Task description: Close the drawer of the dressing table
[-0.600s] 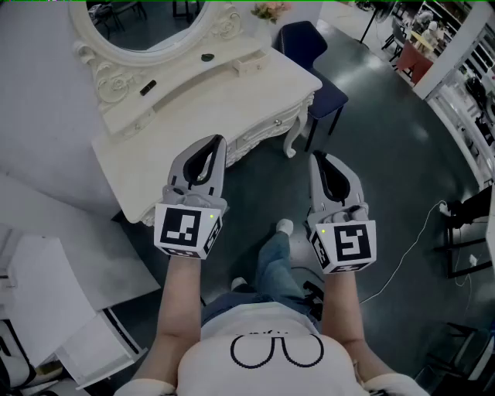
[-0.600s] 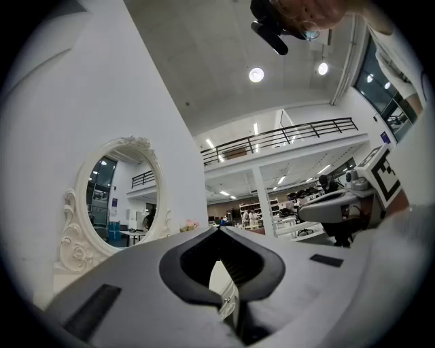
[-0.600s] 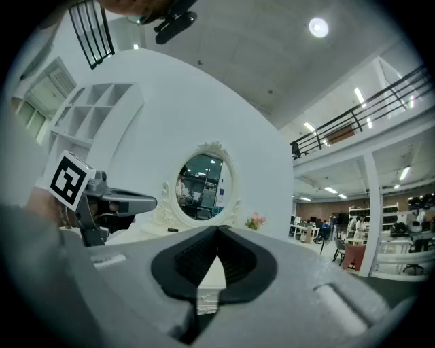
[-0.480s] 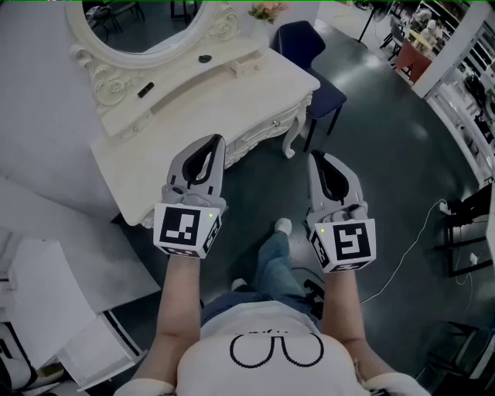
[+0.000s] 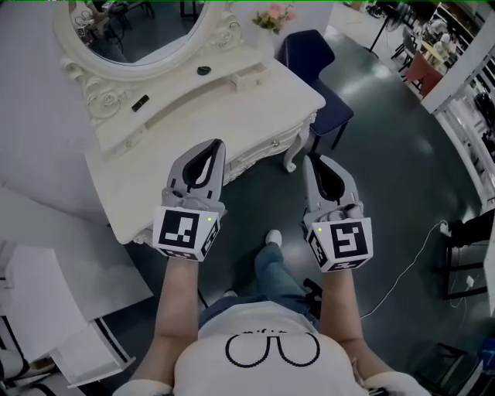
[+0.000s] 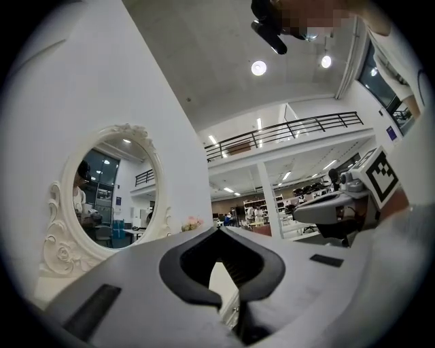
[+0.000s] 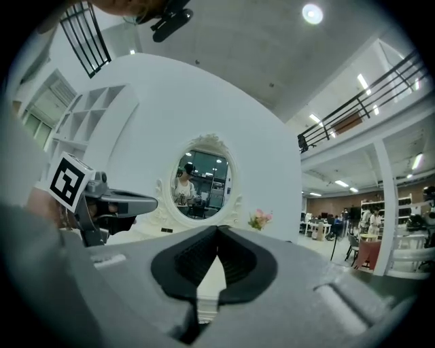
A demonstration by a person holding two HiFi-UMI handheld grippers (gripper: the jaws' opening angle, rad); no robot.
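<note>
The white carved dressing table [image 5: 193,131] stands ahead at the upper left, with an oval mirror [image 5: 139,31] behind it. Its drawer front [image 5: 259,147] runs along the ornate apron below the top and looks flush with it. My left gripper [image 5: 218,145] hovers over the table's front edge, its tips touching and nothing between them. My right gripper [image 5: 310,159] is held over the floor beside the table's right leg, also shut and empty. In the left gripper view the left gripper's [image 6: 219,231] tips meet in front of the table. The right gripper [image 7: 217,229] faces the mirror [image 7: 204,183].
A dark blue chair [image 5: 317,69] stands right of the table. Pink flowers [image 5: 274,15] and two small dark items [image 5: 203,70] sit on the table's back shelf. White panels [image 5: 46,302] lie at the left. A white cable [image 5: 410,263] runs across the floor at the right.
The head view has shifted slightly, so the table sits a little further left. Both grippers keep about the same places and stay shut.
</note>
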